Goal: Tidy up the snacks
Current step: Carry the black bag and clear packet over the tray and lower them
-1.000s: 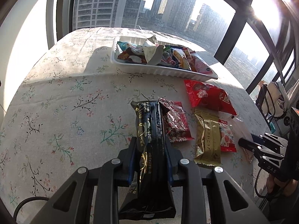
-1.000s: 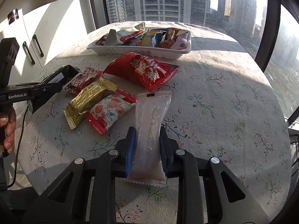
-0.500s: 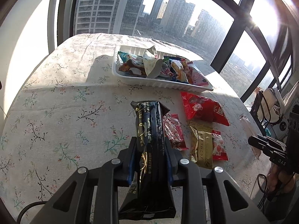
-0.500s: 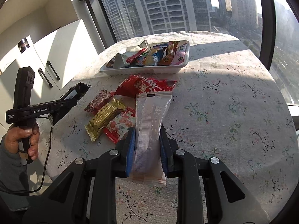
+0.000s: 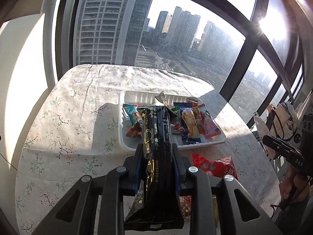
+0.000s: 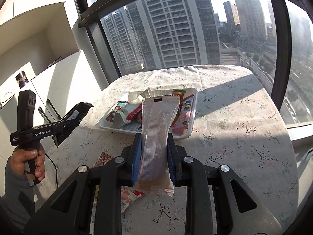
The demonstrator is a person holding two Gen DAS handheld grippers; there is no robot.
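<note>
Left gripper [image 5: 157,163]: clamped tight on a long black foil snack pack with gold print [image 5: 156,137], pack sticking out forward between the jaws.

Right gripper [image 6: 153,156]: same deal, squeezed onto a clear, frosted plastic snack wrapper [image 6: 158,125] with a ribbed strip down the middle.

What changed: a second ago both packs were low, right over the cloth next to the loose snacks. Now both are lifted and carried toward the far side, so the white rectangular foam tray [image 5: 125,98] sits right behind each pack's tip in its view.

What it means: looks to me like the carry part is nearly done, drop into the tray is next. Neither pack is in yet.

Tray: already pretty full of colourful wrappers, mostly on its right half; the left part shows bare white bottom, so there's room.

Still loose: a red crinkly snack bag [image 5: 215,165] on the near side of the tray, plus a few small packets peeking out under the grippers. Those need trips later, I'd guess.

Surface: table with a cream floral tablecloth [image 6: 234,117], half sun, half hard shadow.

Room: big dark-framed windows, high-rise towers outside, sun glare upper right, white cabinets [image 6: 64,82] on the left.
</note>
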